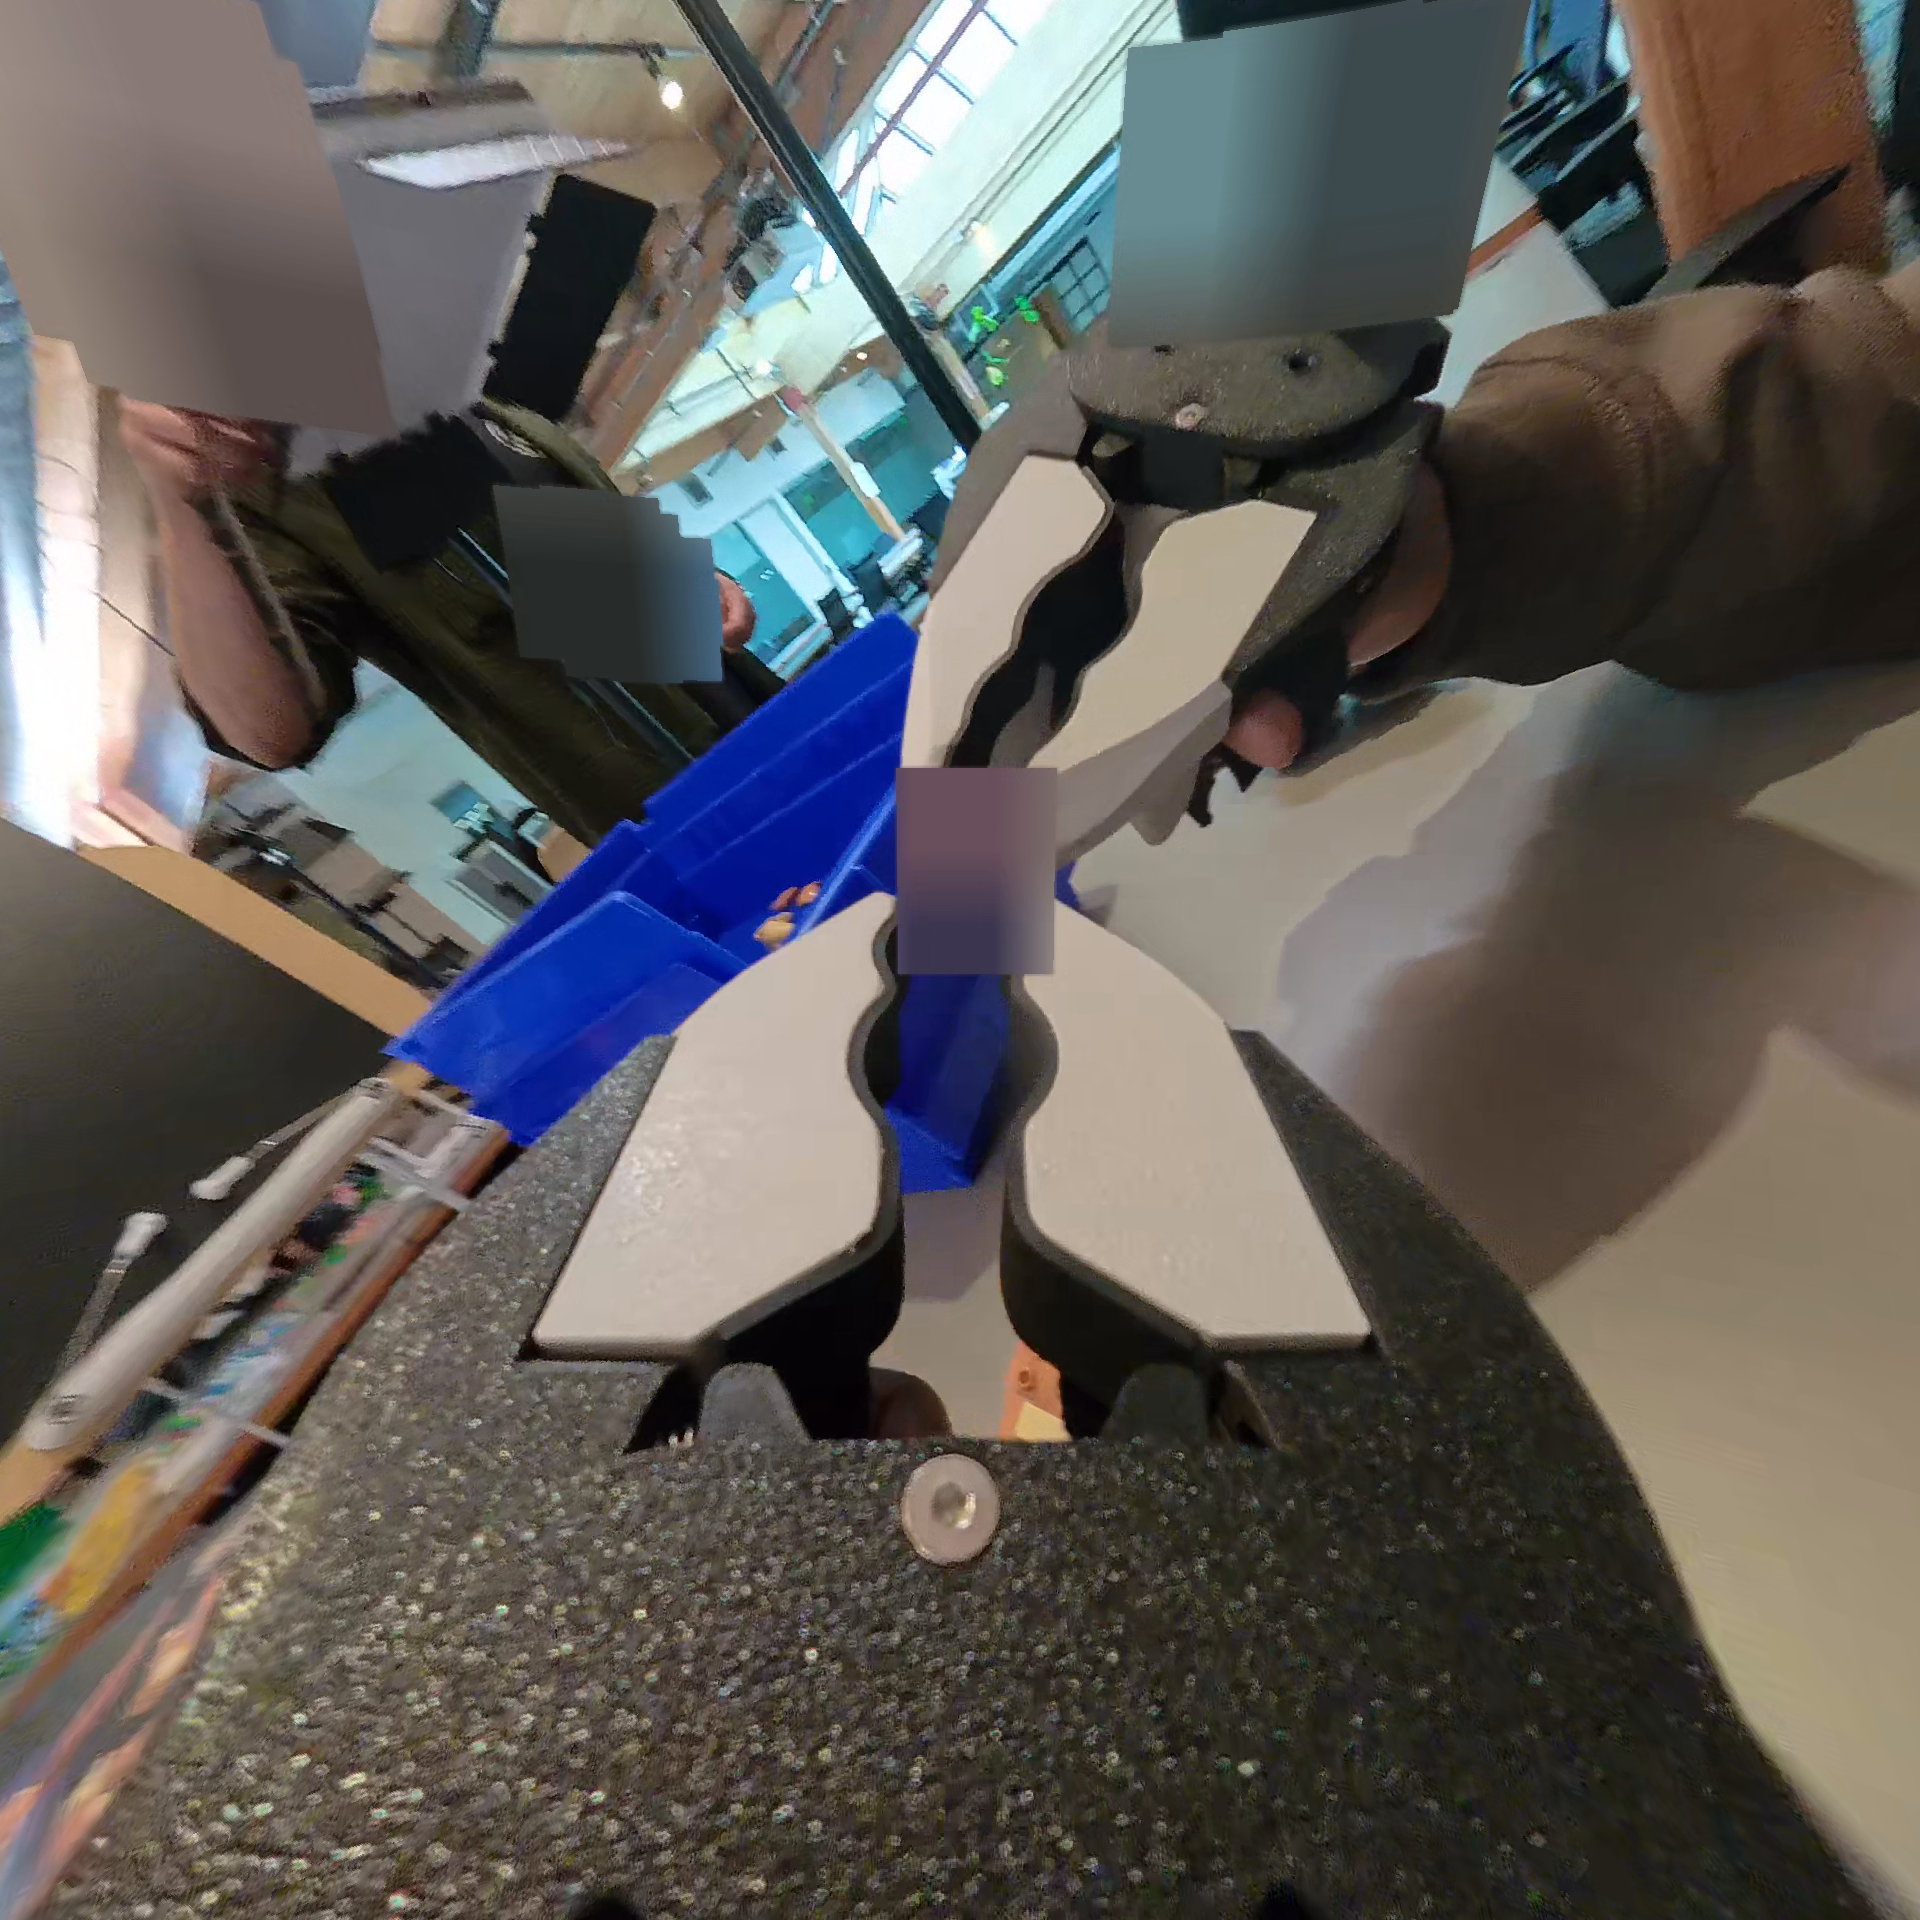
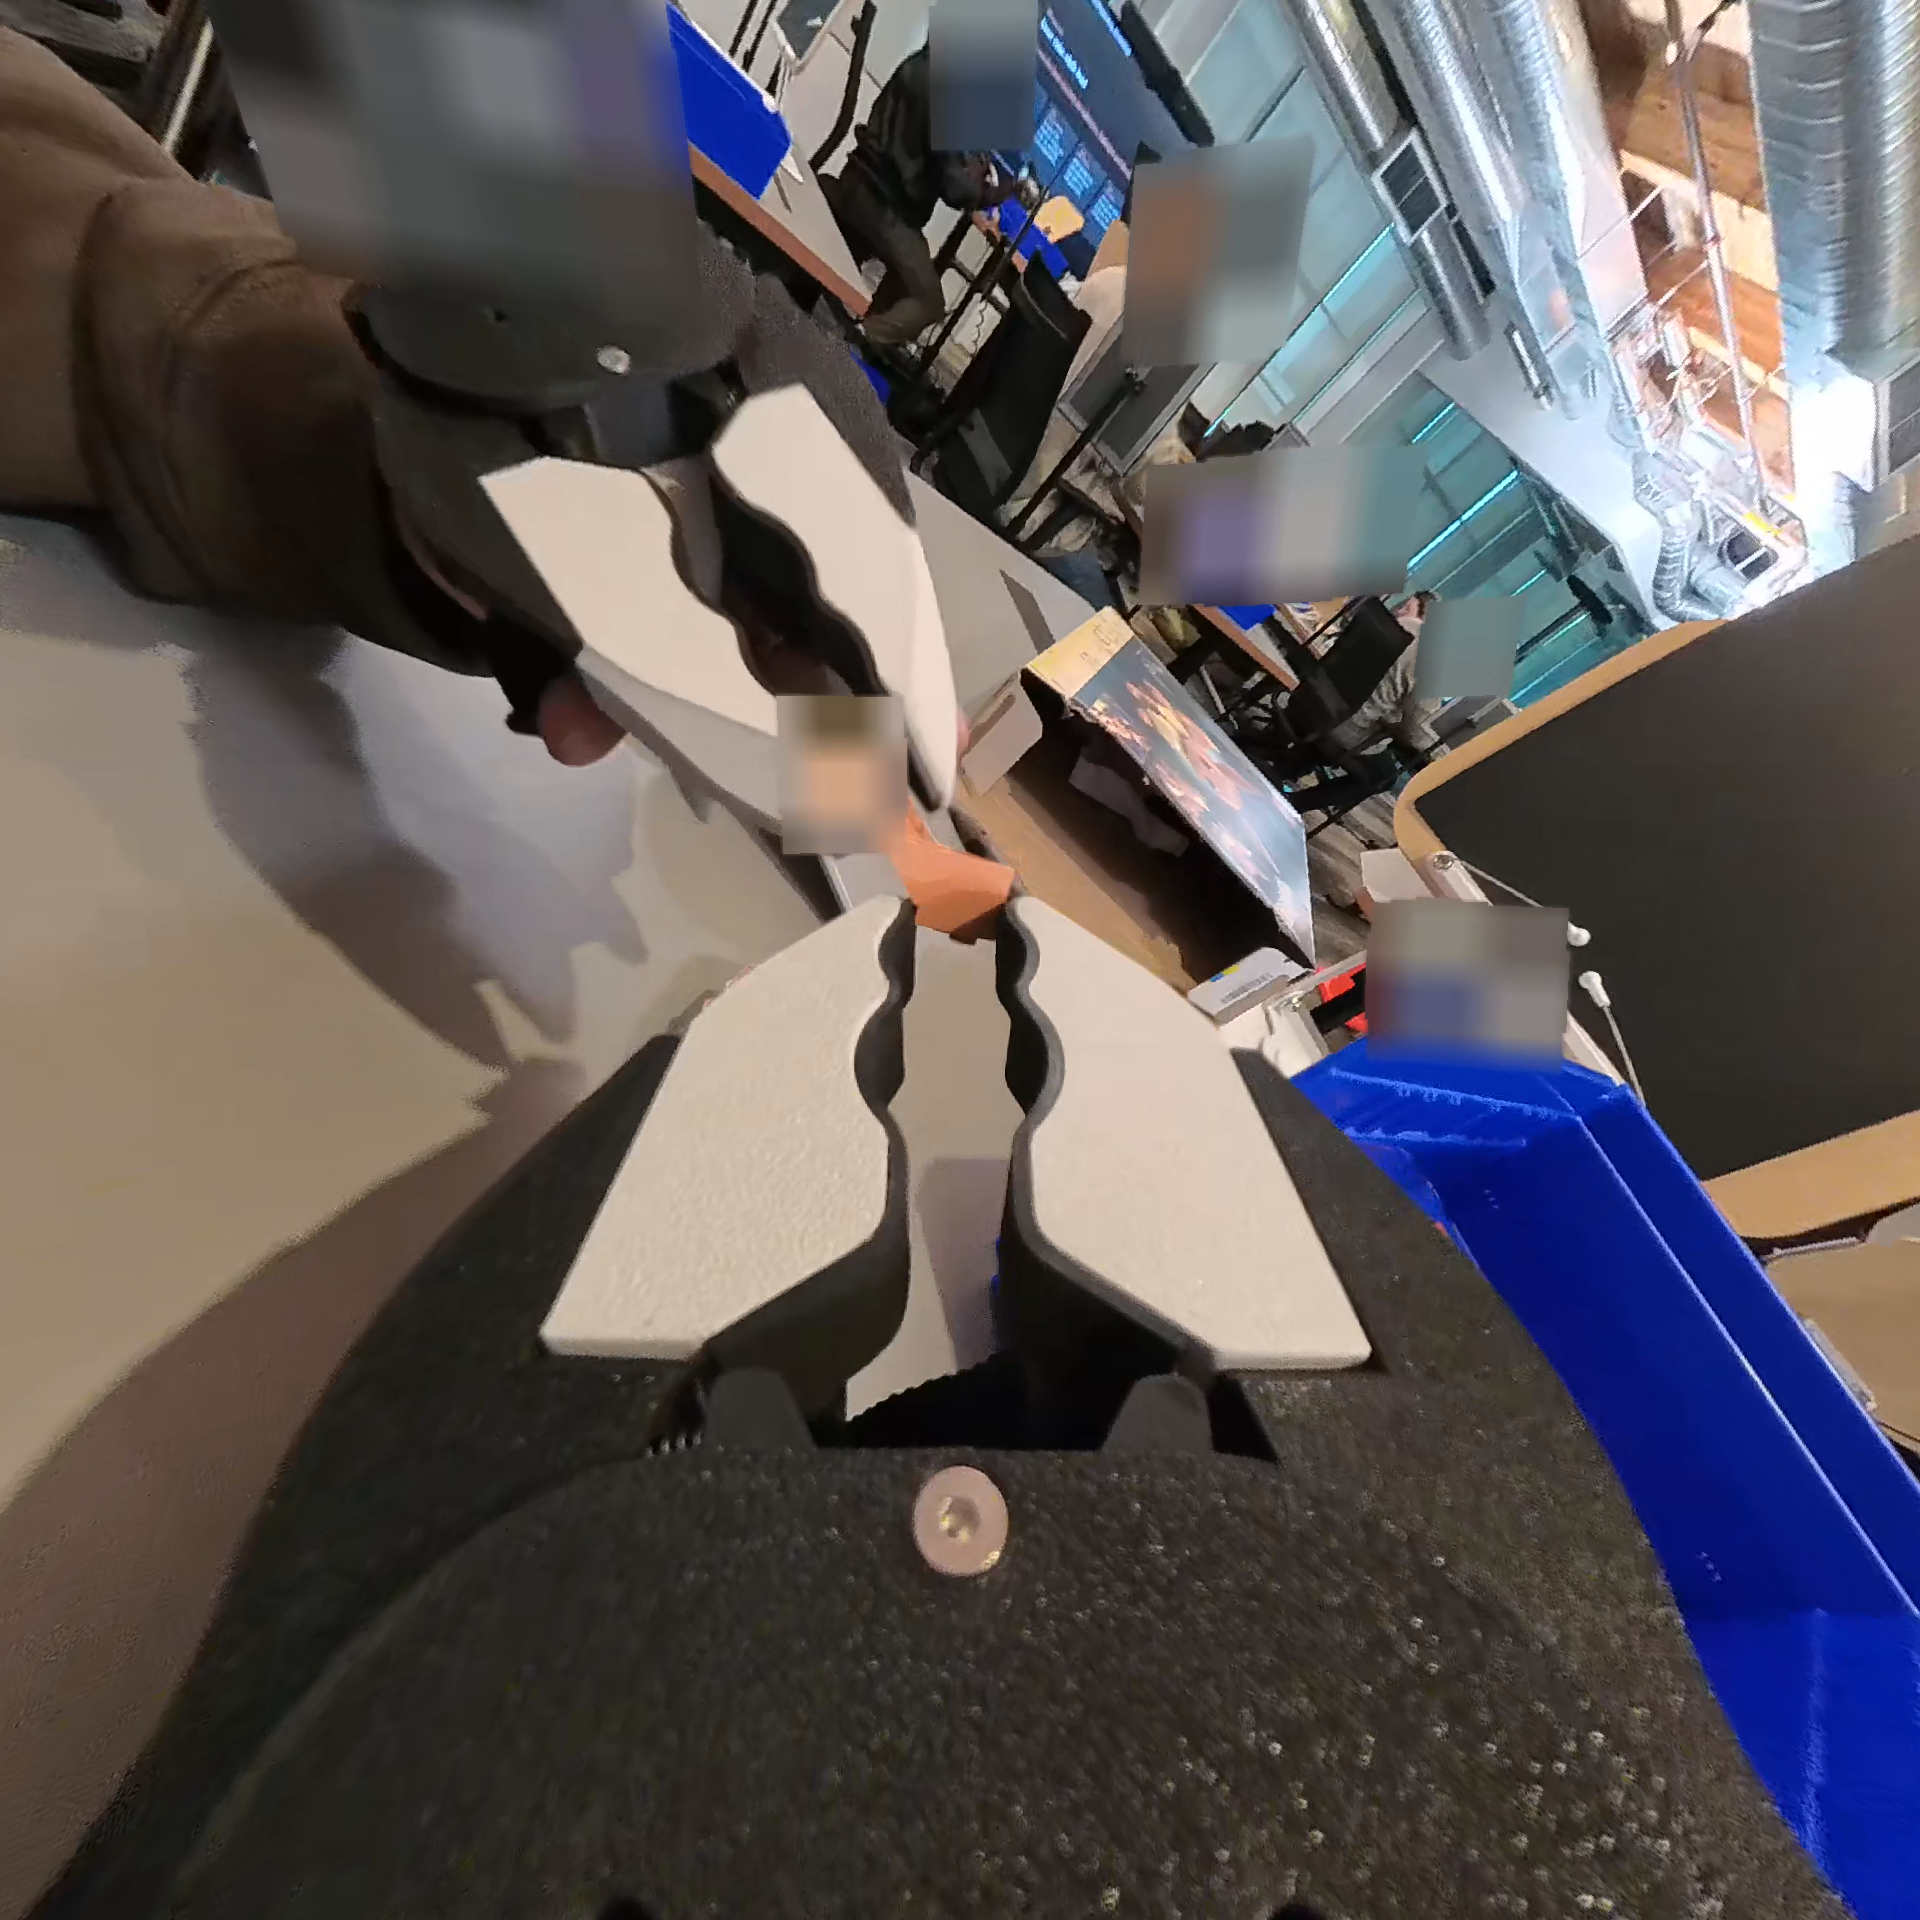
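Two grippers [image 1: 961, 940] [image 2: 956, 914] tip to tip, one orange piece [image 2: 951, 883], one blue bin [image 1: 727, 831]

bins [image 1: 665, 966] behind grippers, on table [image 1: 1662, 1403]

Large windows [image 1: 914, 94], silver ceiling ducts [image 2: 1455, 156], grey table [image 1: 1662, 1351], black chairs [image 2: 1018, 343].

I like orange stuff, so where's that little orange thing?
In the right wrist view, the orange piece sits mid-frame, between the tips of the right gripper below and the left gripper above, over the grey table.
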Demonstrator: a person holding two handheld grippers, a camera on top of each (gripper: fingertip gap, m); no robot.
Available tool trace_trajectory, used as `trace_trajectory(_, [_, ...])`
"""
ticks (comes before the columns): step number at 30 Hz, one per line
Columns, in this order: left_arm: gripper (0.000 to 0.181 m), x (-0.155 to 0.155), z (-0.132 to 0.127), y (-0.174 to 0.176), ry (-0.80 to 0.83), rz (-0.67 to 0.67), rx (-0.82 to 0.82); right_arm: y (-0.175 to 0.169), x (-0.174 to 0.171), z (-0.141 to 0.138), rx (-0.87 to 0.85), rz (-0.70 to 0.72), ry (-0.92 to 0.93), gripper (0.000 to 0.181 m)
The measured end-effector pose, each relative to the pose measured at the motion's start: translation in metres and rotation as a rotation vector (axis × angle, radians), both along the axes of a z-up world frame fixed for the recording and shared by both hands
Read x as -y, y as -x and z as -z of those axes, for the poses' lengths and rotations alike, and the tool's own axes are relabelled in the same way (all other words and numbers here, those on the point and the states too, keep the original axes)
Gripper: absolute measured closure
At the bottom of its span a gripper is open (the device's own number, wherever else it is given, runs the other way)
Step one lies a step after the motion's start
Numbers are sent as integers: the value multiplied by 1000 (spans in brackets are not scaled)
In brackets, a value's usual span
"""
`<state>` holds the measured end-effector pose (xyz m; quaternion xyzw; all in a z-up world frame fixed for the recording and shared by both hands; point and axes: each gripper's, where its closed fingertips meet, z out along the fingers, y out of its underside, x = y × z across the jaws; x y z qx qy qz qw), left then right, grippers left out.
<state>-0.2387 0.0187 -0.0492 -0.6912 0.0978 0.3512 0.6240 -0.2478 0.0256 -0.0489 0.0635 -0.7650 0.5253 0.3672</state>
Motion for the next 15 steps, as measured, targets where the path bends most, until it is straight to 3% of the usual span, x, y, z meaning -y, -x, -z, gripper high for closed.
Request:
trace_trajectory(6, [167, -4, 6, -3, 76, -63, -201, -4, 6, 4, 32, -5, -19, 166])
trace_trajectory(15, [172, -3, 4, -2, 65, -64, -183, -4, 8, 6, 7, 11, -45, 166])
